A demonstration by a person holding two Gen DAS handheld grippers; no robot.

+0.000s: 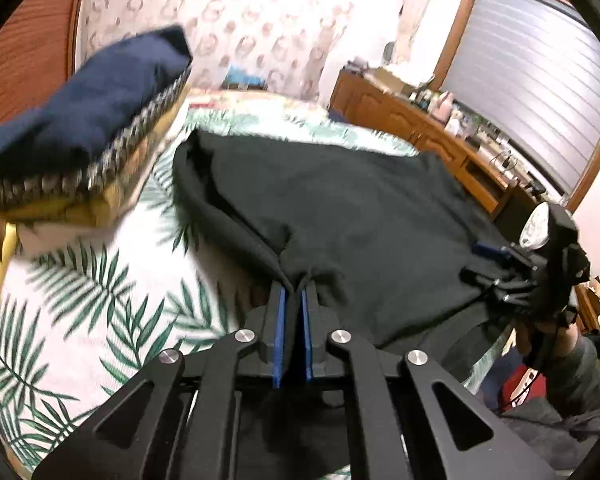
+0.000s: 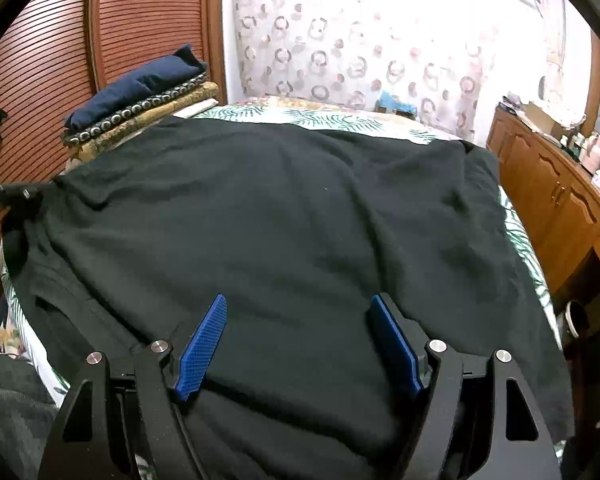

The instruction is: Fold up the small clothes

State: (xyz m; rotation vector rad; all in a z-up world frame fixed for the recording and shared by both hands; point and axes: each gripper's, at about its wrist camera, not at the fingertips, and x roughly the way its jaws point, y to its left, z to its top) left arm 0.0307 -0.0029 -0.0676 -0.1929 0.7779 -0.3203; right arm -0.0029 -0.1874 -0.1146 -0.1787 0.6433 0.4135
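Note:
A dark green-black garment (image 2: 300, 216) lies spread over the bed; it also shows in the left wrist view (image 1: 340, 208). My left gripper (image 1: 294, 292) is shut on a bunched edge of the garment, its blue pads pinching the cloth and lifting it a little. It appears at the far left of the right wrist view (image 2: 16, 196). My right gripper (image 2: 298, 312) is open, its blue pads (image 2: 202, 348) spread wide just above the near part of the garment. It appears at the right of the left wrist view (image 1: 496, 264).
The bedsheet (image 1: 80, 300) has a green palm-leaf print. A stack of folded cloths with a navy one on top (image 2: 140, 96) sits at the bed's far left by a slatted wooden door (image 2: 140, 20). A wooden cabinet (image 2: 552, 200) with small items runs along the right.

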